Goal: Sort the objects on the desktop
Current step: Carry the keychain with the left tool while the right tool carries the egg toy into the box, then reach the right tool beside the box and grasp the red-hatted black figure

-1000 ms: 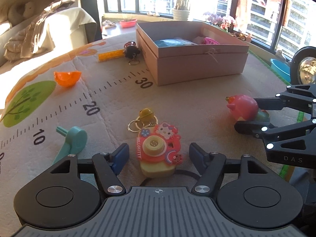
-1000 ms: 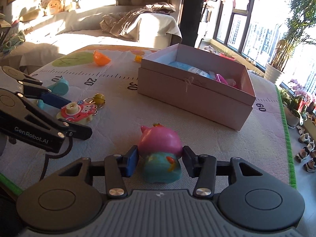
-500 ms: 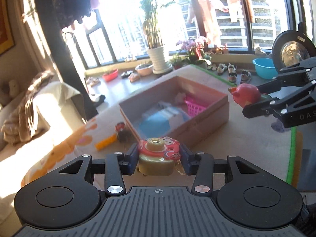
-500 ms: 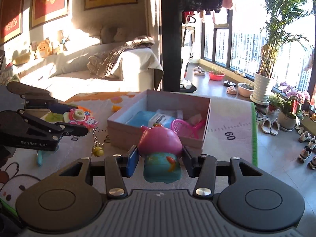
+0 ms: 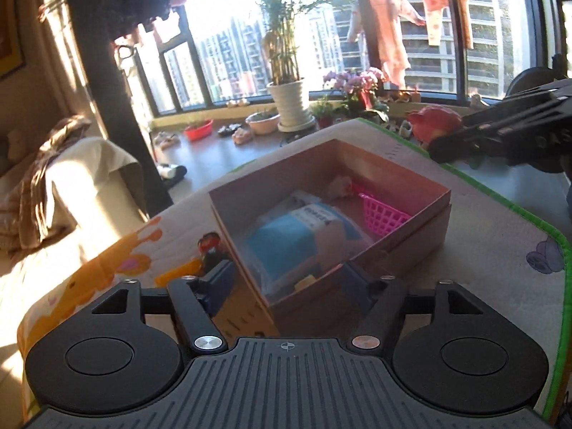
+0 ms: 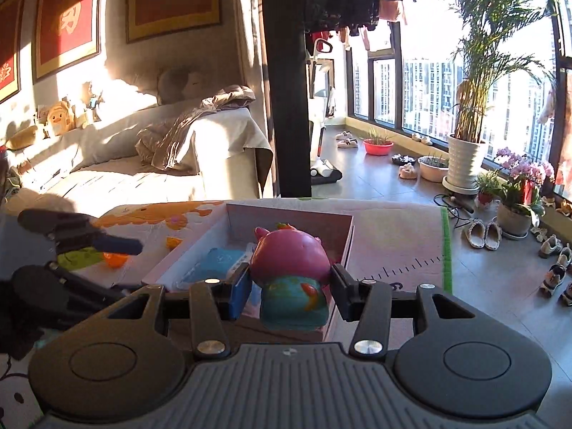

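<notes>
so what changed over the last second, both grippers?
The left gripper lifted the camera keychain toy off the mat, carried it over the pink box and let go; it is now open with nothing between its fingers. A small yellowish piece at the box's near corner may be the toy. The right gripper lifted the pink pig toy and moved it over the box, still clamped. Box and contents stayed put.

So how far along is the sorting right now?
Done: the box already holds a blue packet and a pink basket.
In hand: the right gripper is shut on the pink toy above the box; the left gripper is open and empty.
Left: an orange piece and a yellow stick remain on the mat.
</notes>
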Action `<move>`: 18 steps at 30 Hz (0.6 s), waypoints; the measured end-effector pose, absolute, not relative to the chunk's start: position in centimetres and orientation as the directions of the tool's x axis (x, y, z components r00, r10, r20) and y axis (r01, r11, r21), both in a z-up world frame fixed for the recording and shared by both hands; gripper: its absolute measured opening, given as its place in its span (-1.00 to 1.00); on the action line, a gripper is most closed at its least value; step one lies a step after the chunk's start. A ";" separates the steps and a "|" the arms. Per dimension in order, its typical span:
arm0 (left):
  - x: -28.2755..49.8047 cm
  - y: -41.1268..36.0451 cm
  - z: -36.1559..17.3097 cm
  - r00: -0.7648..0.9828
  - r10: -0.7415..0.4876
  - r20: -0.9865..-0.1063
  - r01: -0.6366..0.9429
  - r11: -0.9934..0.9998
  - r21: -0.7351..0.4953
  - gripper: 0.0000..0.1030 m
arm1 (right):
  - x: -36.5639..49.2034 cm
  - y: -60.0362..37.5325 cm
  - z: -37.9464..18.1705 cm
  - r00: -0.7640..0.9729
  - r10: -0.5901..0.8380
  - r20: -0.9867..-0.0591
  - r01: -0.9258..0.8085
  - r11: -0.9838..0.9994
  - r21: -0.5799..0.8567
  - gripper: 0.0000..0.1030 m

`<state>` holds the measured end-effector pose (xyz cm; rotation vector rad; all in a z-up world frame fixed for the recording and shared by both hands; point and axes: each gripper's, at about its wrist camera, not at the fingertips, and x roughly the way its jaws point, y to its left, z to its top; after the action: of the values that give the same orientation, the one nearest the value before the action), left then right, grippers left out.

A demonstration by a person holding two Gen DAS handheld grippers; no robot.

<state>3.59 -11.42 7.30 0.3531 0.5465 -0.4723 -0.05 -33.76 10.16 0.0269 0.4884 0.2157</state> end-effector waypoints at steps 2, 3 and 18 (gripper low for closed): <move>2.1 -10.0 7.1 0.742 -0.324 -0.586 0.500 0.850 0.164 0.67 | 2.3 -33.8 10.2 0.847 0.224 -0.482 -0.197 0.975 0.106 -0.08; 1.3 -9.3 6.8 0.731 -0.321 -0.602 0.500 0.853 0.152 0.70 | 3.8 -33.6 10.2 0.844 0.218 -0.490 -0.188 0.976 0.112 -0.08; -2.9 3.3 4.0 0.747 -0.038 -0.664 0.114 0.991 0.070 0.81 | 11.6 -25.7 10.6 0.773 0.207 -0.600 -0.223 0.974 0.048 -0.01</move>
<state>-2.89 3.35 3.98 0.1088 0.7229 -0.0832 11.65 -25.67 10.64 -0.0263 0.6467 0.2332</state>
